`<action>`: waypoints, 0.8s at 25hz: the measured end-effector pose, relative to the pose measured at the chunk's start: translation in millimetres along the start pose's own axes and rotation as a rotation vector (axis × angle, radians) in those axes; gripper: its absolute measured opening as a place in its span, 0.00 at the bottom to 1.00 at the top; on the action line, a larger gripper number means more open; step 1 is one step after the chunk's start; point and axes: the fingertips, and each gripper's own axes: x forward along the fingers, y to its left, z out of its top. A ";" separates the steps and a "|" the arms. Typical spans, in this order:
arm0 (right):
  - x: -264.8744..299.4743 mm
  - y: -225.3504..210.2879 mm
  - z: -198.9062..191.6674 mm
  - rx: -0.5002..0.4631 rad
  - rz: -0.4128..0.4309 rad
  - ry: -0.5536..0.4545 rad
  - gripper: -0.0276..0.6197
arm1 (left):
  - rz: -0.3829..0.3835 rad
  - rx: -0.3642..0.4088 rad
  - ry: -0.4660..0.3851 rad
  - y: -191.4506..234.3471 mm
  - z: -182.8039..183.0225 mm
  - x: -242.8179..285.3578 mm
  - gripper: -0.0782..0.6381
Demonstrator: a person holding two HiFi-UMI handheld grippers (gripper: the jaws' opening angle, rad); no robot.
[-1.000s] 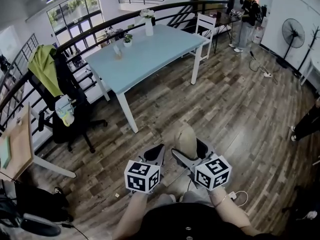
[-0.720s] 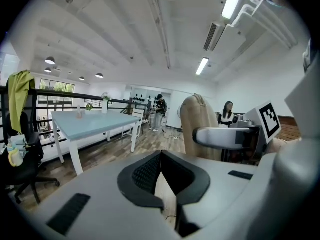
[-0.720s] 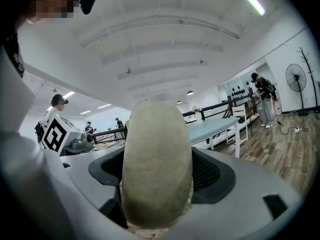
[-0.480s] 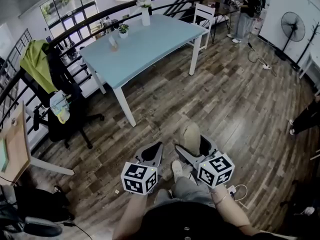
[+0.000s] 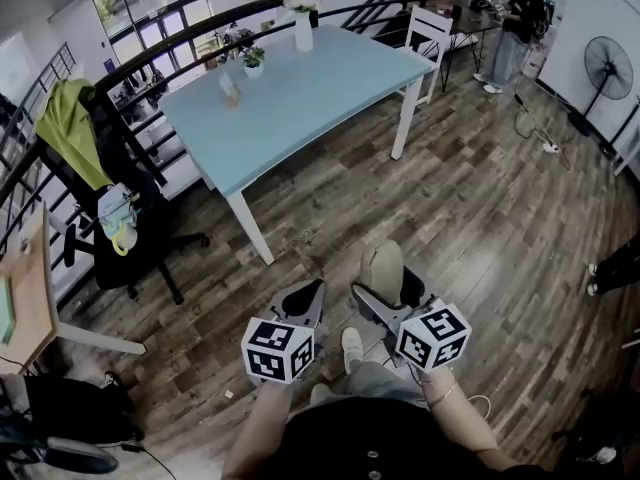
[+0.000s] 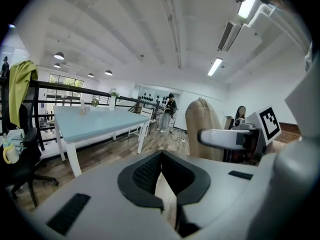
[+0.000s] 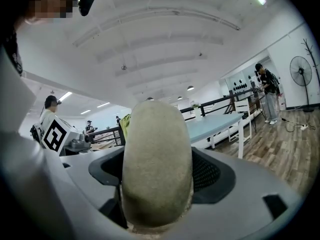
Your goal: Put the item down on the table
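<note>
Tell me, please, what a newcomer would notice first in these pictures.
The beige item stands out first: the right gripper holds it upright between its jaws, low in the head view, over the wooden floor. Next comes the light blue table, some way ahead of both grippers. The left gripper, beside the right one, is shut and holds nothing.
</note>
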 end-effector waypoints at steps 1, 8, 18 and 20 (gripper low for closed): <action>8.7 -9.4 6.8 -0.003 0.005 -0.002 0.64 | 0.004 0.002 -0.002 4.2 7.9 11.6 0.13; 69.7 -75.4 42.7 -0.008 0.077 0.009 0.64 | 0.031 -0.001 0.000 28.2 47.4 90.2 0.13; 124.3 -120.7 63.1 -0.009 0.115 0.017 0.64 | 0.112 -0.045 0.005 66.9 67.4 135.9 0.13; 129.4 -126.4 60.1 -0.009 0.113 0.030 0.64 | 0.124 -0.055 0.004 73.1 68.4 143.1 0.13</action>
